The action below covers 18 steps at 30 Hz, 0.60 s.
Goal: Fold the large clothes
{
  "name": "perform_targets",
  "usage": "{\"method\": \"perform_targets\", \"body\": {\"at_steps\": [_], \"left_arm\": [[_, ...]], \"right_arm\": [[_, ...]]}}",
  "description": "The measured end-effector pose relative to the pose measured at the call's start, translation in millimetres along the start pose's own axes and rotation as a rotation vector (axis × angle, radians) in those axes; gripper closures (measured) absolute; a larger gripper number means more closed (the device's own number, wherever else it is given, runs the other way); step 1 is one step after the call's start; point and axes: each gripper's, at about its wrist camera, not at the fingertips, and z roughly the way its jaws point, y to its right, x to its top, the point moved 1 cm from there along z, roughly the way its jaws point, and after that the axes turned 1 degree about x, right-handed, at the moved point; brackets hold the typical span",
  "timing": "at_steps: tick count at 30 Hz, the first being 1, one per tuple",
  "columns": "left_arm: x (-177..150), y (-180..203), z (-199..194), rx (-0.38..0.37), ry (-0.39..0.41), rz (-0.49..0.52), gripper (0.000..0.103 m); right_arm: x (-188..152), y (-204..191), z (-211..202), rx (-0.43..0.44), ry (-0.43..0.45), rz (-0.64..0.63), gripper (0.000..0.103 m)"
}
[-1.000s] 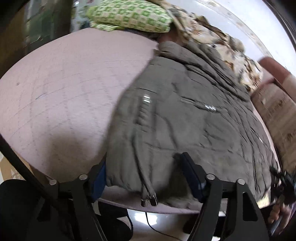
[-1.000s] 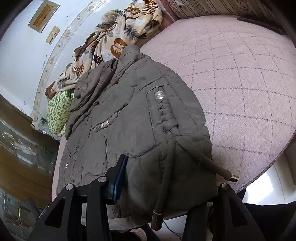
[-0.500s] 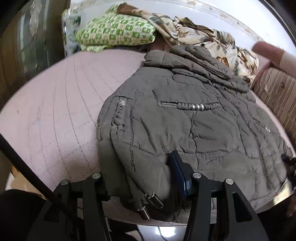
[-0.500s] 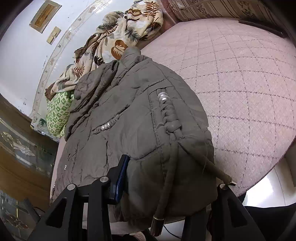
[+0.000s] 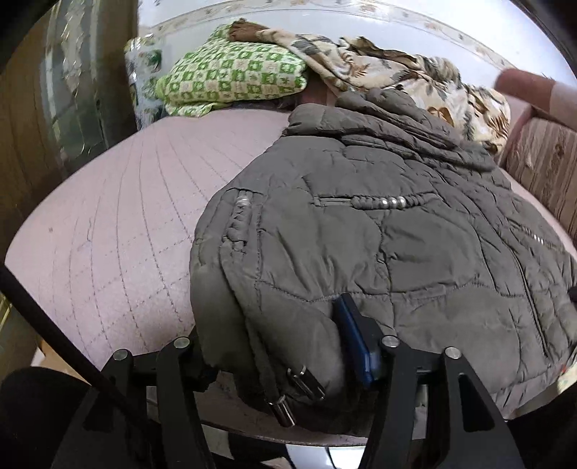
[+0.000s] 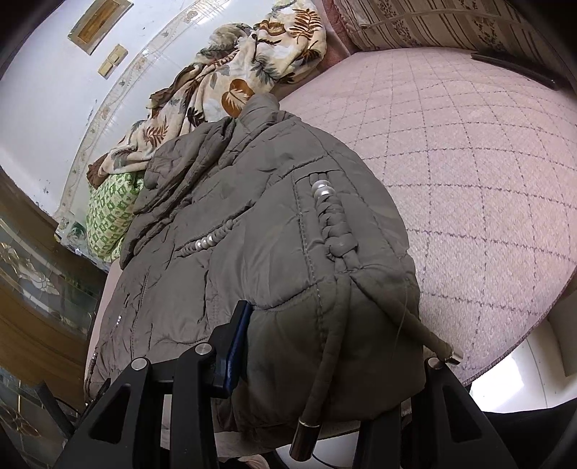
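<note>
**Friend:** What is right in front of you?

**Me:** My left gripper (image 5: 285,346) is at the near edge of the bed. A fat corner of the grey puffy jacket (image 5: 378,252) sits between its two fingers. The jaws are opening a bit just now. The blue pad on one finger touches the cloth, but the other finger is hidden under the jacket, so I cannot tell if it is still squeezing.

**Friend:** And your other one?

**Me:** My right gripper (image 6: 324,346) has the other bottom corner of the jacket between its fingers. The cloth bulges out fat between them and the blue pad presses into its side, so it is holding on tight. Two grey cords with shiny metal tips (image 6: 303,442) hang down off that corner.

**Friend:** Where does the jacket lie?

**Me:** Flat on the pink quilted bed cover (image 5: 119,223), hem near me and collar far away. The hem hangs a little over the edge. It has braided strips with silver beads (image 5: 391,202) on the front.

**Friend:** What is behind it?

**Me:** A leafy blanket (image 6: 230,72) is bunched up past the collar. A green checked pillow (image 5: 230,77) is next to it, by the white wall. A striped cushion (image 6: 432,21) is far off on one side.
</note>
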Motion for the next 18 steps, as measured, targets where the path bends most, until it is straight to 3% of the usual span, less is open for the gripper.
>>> {"method": "perform_targets", "body": {"at_steps": [10, 12, 15, 16, 18], "left_arm": [[2.9, 8.2, 1.8, 0.068, -0.009, 0.068, 0.033], [4.1, 7.5, 2.9, 0.082, -0.016, 0.067, 0.029], [4.8, 5.2, 3.2, 0.076, -0.024, 0.057, 0.029], [4.7, 6.6, 2.3, 0.078, -0.018, 0.068, 0.032], [4.2, 10.9, 0.7, 0.064, -0.001, 0.104, 0.050]], "right_arm": [[-0.5, -14.8, 4.0, -0.083, -0.045, -0.073, 0.058], [-2.3, -19.1, 2.6, -0.105, -0.035, -0.103, 0.069], [-5.0, -29.7, -1.3, -0.125, -0.010, -0.166, 0.074], [-6.0, -32.1, -1.3, -0.132, -0.007, -0.180, 0.075], [-7.0, -33.9, -0.9, -0.143, -0.007, -0.195, 0.075]]}}
